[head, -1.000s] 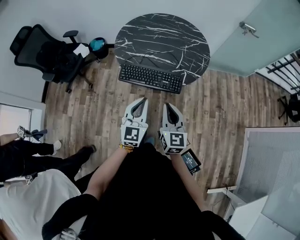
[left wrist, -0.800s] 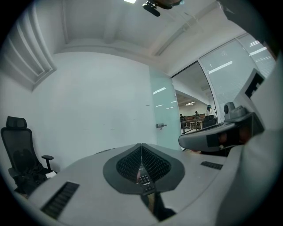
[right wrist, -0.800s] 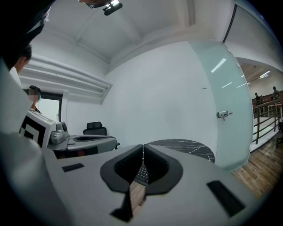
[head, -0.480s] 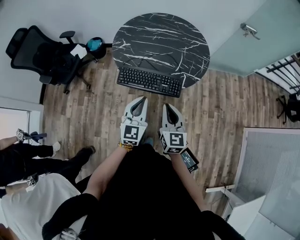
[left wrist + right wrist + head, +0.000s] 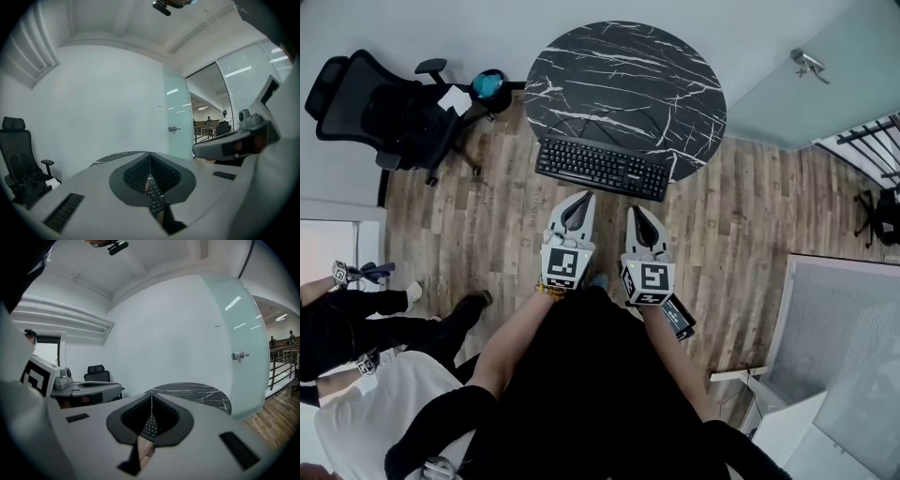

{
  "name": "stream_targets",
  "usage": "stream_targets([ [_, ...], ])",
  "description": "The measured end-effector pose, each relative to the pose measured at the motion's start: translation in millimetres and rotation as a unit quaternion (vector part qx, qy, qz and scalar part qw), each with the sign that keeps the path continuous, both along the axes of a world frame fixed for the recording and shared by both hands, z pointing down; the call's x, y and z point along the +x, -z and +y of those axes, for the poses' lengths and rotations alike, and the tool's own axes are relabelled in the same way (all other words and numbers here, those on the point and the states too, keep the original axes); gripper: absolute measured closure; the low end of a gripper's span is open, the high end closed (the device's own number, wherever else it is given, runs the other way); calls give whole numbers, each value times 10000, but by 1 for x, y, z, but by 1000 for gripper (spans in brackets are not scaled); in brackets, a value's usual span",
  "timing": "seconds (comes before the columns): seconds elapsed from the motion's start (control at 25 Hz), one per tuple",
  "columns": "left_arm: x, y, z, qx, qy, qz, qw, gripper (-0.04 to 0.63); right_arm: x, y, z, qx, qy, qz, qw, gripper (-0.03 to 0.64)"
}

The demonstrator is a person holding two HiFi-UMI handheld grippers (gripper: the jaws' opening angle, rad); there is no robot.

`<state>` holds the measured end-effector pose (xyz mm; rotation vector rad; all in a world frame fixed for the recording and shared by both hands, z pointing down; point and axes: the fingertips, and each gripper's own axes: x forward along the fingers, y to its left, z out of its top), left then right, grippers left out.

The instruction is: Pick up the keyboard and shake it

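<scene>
Wood plank floor [image 5: 741,216], round marble table [image 5: 628,80], black office chair [image 5: 380,108]

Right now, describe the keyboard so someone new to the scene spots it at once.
Find the round black marble table with white veins by the pale wall. The keyboard lies along its edge farthest from that wall. It is the only long, flat slab with rows of keys; the black office chair stands apart at the left.

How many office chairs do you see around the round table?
1. The black office chair stands on the wood floor left of the round marble table. A dark shape at the head view's right edge is too small to identify.
</scene>
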<state>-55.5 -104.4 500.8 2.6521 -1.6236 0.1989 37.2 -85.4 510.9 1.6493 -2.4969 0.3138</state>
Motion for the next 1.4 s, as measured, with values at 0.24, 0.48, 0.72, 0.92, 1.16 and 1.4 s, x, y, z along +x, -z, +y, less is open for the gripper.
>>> stream_targets([
  [0.24,-6,-11,-15,-155,-2,-1,9999,580,-5,-11,-14,-162,12,42,9999,586],
  [0.48,-15,-15,-42,-219,-24,9,9998,580,-5,-17,-39,-238,-65,152,9996,586],
  [0.72,-31,-18,-79,-273,27,26,9996,580,-5,-16,-74,-243,-136,282,9992,586],
  [0.92,-43,-16,-109,-272,38,65,9996,580,-3,-16,-105,-284,-231,360,9987,586],
  [1.16,-64,-27,-138,-420,73,111,9990,580,-7,-21,-137,-365,-305,533,9974,586],
  [1.4,-74,-34,-166,-504,-65,151,9986,580,-16,-19,-165,-364,-370,667,9964,586],
])
